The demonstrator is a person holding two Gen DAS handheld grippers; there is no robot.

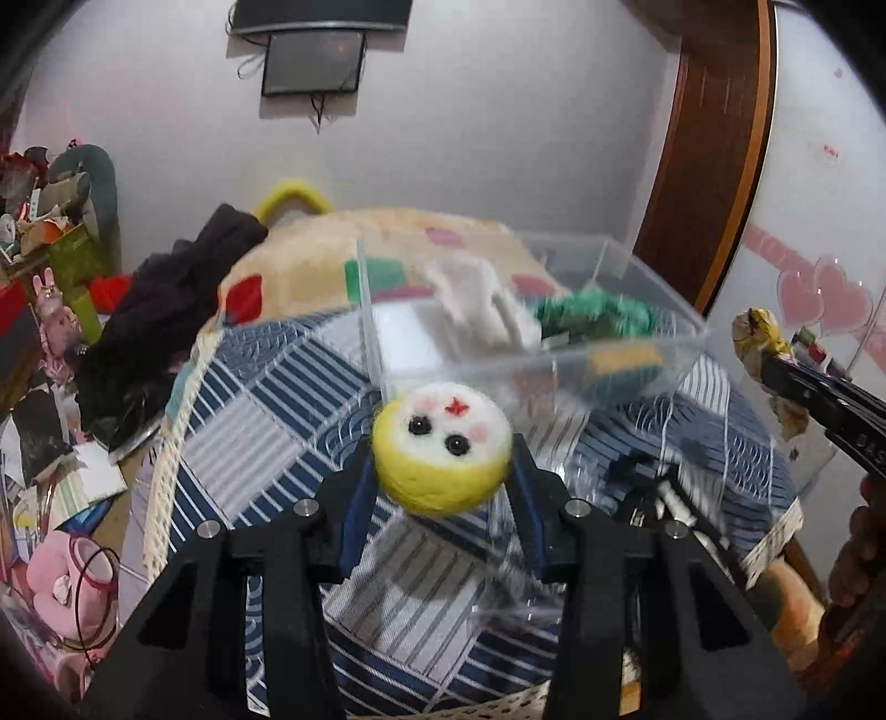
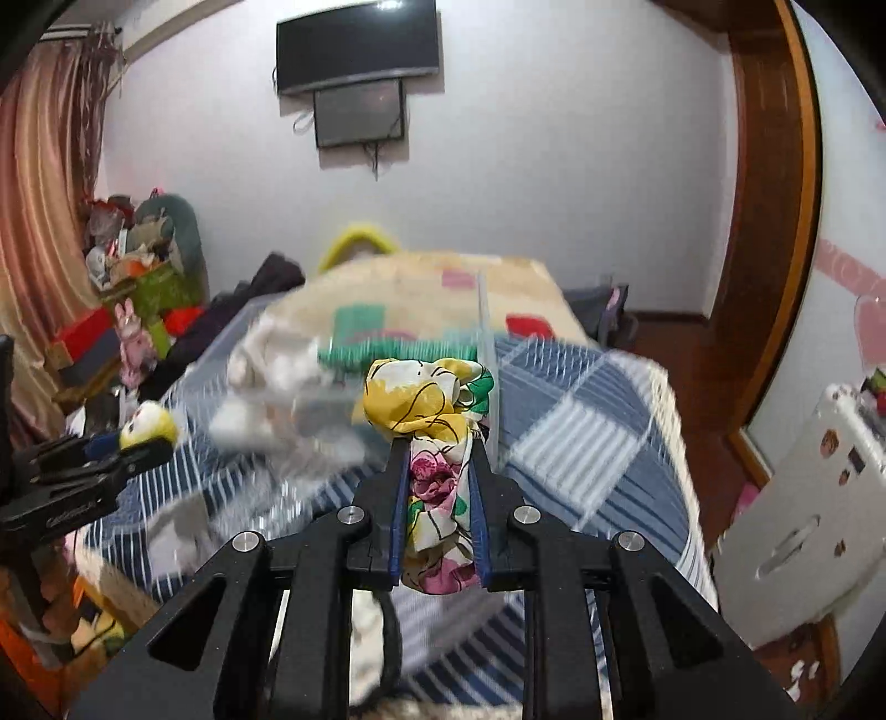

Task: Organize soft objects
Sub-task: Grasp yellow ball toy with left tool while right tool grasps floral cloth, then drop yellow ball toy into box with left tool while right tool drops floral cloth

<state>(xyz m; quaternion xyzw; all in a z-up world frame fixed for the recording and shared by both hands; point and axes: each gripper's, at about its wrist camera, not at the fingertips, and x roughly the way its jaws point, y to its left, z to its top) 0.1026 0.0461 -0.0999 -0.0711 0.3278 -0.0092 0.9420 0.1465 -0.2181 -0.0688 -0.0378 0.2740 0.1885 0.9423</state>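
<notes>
Clamping a yellow felt ball, the left hand-held gripper — right hand-held gripper pinches floral cloth.

Place: a lived-in bedroom in a home.
Bed: fills the frame's centre, under a blue striped patchwork cover and a cream blanket.
Wall: a dark screen hangs top centre.
Left edge: pink curtain, heaped boxes and clutter, a pink plush toy.
Right edge: brown wooden door frame.
</notes>
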